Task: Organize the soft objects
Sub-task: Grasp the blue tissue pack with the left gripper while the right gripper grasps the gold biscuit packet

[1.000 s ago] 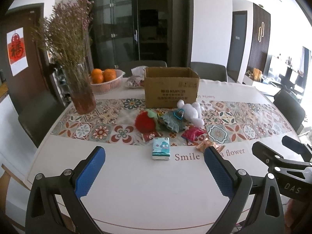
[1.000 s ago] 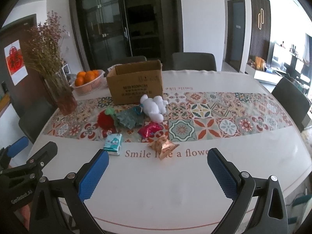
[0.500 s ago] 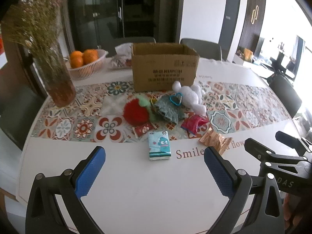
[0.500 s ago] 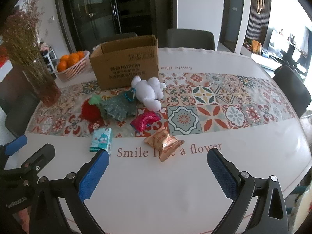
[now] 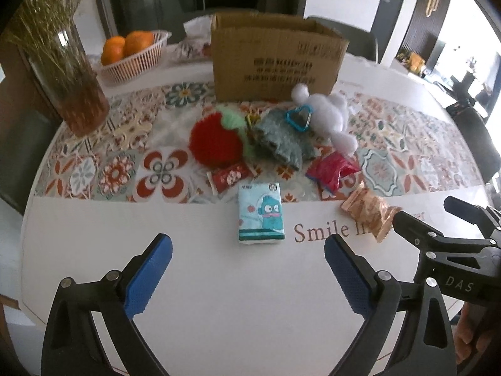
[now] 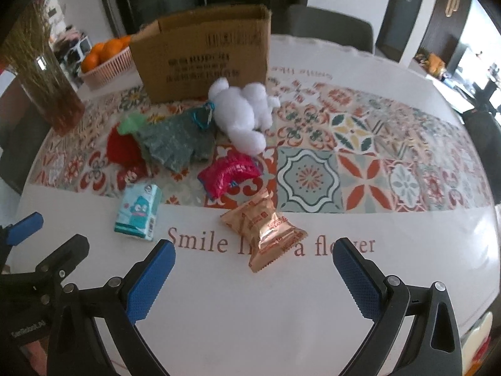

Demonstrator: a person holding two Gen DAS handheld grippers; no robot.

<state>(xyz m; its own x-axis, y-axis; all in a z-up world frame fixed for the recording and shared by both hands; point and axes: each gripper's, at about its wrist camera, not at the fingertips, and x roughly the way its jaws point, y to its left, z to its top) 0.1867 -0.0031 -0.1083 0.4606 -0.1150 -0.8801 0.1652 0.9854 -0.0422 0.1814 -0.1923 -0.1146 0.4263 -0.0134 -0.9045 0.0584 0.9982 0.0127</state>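
Progress looks close to nil, judging by the layout: every soft item lies on the table (image 5: 94, 266) outside the box (image 5: 275, 59), and neither tool holds anything. The left gripper (image 5: 247, 269) has its jaws spread wide and empty, the tissue pack (image 5: 261, 214) just ahead at 12 o'clock. The right gripper (image 6: 253, 275) is likewise wide open and empty, with the gold packet (image 6: 266, 225) at its 12 o'clock, near the fingertips but not between them. Everything is left to do, presumably moving the pile into the box.

From the left wrist view, the box stands open-topped at 12 o'clock on the far side of the pile; its inside is hidden. It is plain corrugated card with printed lettering. Against its front lies a white plush (image 5: 328, 116), fuzzy and rounded, with a blue clip (image 5: 299, 119) at its 9 o'clock. A grey-green knit piece (image 5: 281, 141) lies flat and floppy beside a red fluffy ball (image 5: 216, 141) with a pale green top. A small red wrapper (image 5: 230, 177) and a crinkly pink bag (image 5: 332, 170) sit closer in. The gold packet is shiny foil with crimped ends; the tissue pack is a smooth film-wrapped block with a cartoon print.

Off at 10 o'clock stand a glass vase (image 5: 78, 94) of dried stems and a ribbed basket (image 5: 134, 59) of oranges.
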